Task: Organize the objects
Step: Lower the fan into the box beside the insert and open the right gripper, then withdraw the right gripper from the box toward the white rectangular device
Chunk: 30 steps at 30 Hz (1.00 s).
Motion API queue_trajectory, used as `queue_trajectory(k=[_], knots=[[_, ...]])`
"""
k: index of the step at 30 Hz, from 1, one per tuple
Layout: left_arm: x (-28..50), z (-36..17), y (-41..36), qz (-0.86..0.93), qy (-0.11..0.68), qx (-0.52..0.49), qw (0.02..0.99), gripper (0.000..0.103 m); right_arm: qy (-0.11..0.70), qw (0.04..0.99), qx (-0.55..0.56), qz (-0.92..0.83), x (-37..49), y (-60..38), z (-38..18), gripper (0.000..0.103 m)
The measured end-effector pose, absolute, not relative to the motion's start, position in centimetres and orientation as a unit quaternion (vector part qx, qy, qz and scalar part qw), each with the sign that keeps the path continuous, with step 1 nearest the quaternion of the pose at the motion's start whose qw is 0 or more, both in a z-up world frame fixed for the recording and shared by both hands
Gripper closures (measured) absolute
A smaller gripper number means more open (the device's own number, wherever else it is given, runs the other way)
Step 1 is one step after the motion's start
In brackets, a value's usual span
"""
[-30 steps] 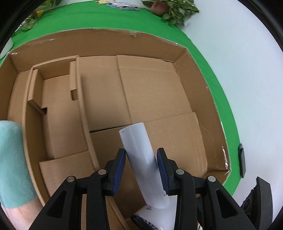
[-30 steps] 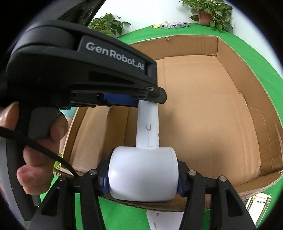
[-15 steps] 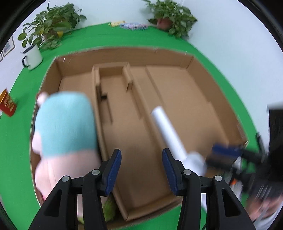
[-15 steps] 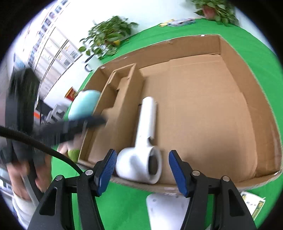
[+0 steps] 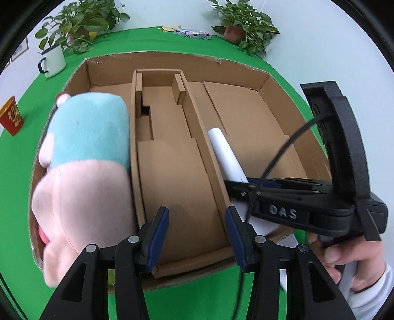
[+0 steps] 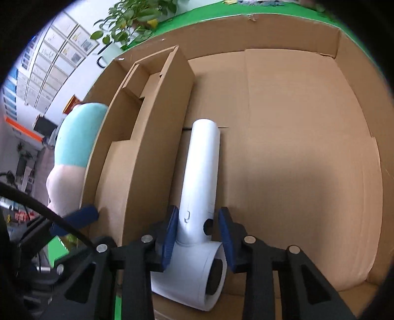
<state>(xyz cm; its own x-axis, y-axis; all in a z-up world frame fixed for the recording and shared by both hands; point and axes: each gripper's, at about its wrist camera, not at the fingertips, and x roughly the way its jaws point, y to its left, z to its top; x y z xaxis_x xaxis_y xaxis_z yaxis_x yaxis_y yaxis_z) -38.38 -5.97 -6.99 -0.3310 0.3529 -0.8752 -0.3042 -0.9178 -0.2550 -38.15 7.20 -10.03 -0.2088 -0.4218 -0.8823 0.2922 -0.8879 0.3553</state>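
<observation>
On the far left, a red printed paper cup (image 5: 11, 119) stands on the green tabletop (image 5: 187, 40) outside the shallow brown cardboard box (image 5: 152, 61), and a white enamel mug with a dark rim (image 5: 53, 64) sits beyond the box's far left corner, in front of a leafy potted plant (image 5: 78, 22).

Inside the box, the pink and teal plush toy (image 5: 83, 157) fills the leftmost compartment, lying against the folded cardboard divider insert (image 5: 167, 157).

Your left gripper (image 5: 197, 238) hovers over the near end of that insert with its blue-padded jaws spread and nothing between them; they have just opened a little.

Right of the insert, the white plastic hair dryer (image 6: 202, 187) lies on the box floor in the wide right compartment. Its long handle runs along the insert's wall and points toward the far wall, and its rounded head rests at the box's near edge.

Your right gripper (image 6: 198, 236) straddles the dryer where the handle meets the head. Its jaws have just been closing with the dryer between them, but a gap shows at the right pad, so they are not pinching it.

At the far right of the left wrist view, your hand (image 5: 349, 256) grips the right tool's handle beside the box's near right corner.

A second leafy potted plant (image 5: 246, 27) stands beyond the box's far right corner.
</observation>
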Motion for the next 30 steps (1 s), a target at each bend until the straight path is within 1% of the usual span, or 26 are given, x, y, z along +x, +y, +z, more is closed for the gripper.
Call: queue_trajectory(k=[5, 14, 19, 20, 21, 22, 24, 26, 30], knots=[[-37.9, -7.0, -6.1, 0.813, -0.041, -0.547, 0.193, 0.057, -0.108, 0.194, 0.588, -0.778, -37.9, 7.8, -10.2, 0.071], [-37.6, -6.6, -7.1, 0.813, -0.046, -0.55, 0.186, 0.057, -0.091, 0.198, 0.596, -0.773, -38.0, 7.1, -10.4, 0.071], [-37.2, -6.4, -7.5, 0.808, -0.063, -0.557, 0.181, 0.056, -0.104, 0.206, 0.594, -0.77, -38.2, 7.6, -10.1, 0.07], [-37.2, -6.6, -7.5, 0.808, -0.065, -0.558, 0.181, 0.056, -0.104, 0.202, 0.584, -0.779, -38.1, 8.1, -9.6, 0.068], [-36.9, -6.6, -7.6, 0.807, -0.069, -0.559, 0.179, 0.056, -0.102, 0.198, 0.575, -0.787, -38.1, 8.3, -9.1, 0.063], [-36.7, -6.7, -7.5, 0.805, -0.07, -0.561, 0.18, 0.056, -0.097, 0.192, 0.562, -0.799, -37.8, 8.9, -8.4, 0.06], [-36.1, -6.6, -7.2, 0.808, -0.061, -0.558, 0.178, 0.055, -0.1, 0.19, 0.54, -0.814, -37.4, 9.7, -7.2, 0.04], [-36.0, -6.6, -6.9, 0.81, -0.06, -0.558, 0.172, 0.054, -0.091, 0.185, 0.517, -0.831, -36.6, 10.4, -6.2, 0.038], [-36.2, -6.5, -6.6, 0.808, -0.063, -0.562, 0.164, 0.053, -0.064, 0.177, 0.475, -0.86, -34.5, 11.0, -4.9, 0.029]])
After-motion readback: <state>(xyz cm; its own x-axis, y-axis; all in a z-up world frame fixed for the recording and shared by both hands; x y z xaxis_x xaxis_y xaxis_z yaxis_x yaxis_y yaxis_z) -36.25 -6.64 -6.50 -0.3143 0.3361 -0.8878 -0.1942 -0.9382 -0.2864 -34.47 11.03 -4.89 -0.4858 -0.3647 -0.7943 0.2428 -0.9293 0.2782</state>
